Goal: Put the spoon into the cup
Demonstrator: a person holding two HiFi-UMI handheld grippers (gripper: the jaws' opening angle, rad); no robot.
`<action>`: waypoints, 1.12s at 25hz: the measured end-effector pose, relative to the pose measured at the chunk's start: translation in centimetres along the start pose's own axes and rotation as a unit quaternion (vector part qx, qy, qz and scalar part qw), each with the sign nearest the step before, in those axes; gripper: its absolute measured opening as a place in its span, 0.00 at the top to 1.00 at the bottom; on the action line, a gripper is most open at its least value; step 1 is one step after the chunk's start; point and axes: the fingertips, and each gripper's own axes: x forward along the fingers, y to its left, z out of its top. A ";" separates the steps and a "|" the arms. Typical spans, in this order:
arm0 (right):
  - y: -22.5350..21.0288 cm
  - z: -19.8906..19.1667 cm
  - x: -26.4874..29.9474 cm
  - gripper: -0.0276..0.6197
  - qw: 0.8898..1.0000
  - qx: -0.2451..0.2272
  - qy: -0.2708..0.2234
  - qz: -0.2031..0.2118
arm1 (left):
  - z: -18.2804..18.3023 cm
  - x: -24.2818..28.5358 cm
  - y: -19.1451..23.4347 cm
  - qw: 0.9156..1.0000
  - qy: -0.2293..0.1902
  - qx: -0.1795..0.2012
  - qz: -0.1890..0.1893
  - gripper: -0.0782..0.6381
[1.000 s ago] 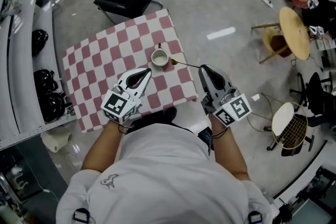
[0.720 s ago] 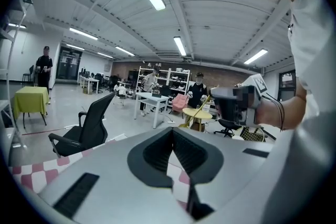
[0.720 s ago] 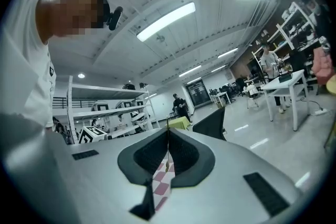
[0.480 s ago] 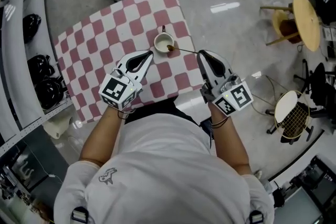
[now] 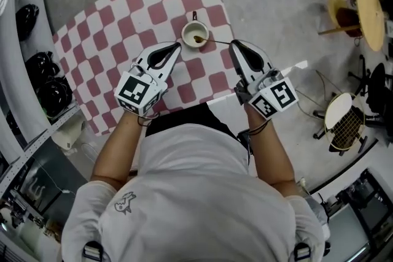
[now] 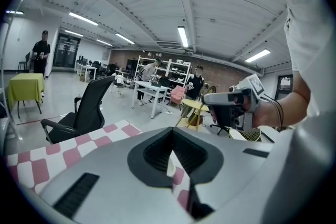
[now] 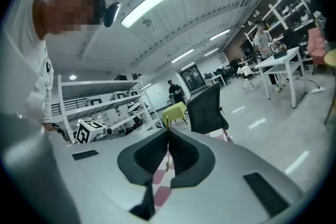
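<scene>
The right gripper [image 5: 233, 44] has its jaws closed on the handle end of the spoon [image 5: 215, 42], whose bowl lies over the mouth of the cup [image 5: 186, 28], seemingly just inside. The left gripper [image 5: 178, 46] hovers just beside the cup, jaws together and empty. Only settling the spoon in and letting go seems left.

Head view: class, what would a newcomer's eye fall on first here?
First the pink-and-white checked tablecloth at the upper left, with a white cup near its right edge. Then the right gripper, shut on a thin golden spoon whose bowl is over the cup's mouth. The left gripper is shut and empty, its tip close to the cup.
</scene>
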 end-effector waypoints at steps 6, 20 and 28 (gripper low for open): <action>-2.2 -3.3 2.0 0.91 1.000 0.016 0.022 -0.009 | -2.0 1.3 1.3 1.000 0.009 -0.001 -0.004 0.87; -5.9 -10.2 5.3 0.91 0.996 0.066 0.061 -0.029 | -7.3 3.7 3.2 0.998 0.038 -0.048 -0.014 0.87; -7.1 -12.1 5.8 0.91 0.993 0.083 0.069 -0.039 | -8.3 4.5 3.8 0.998 0.043 -0.047 -0.016 0.87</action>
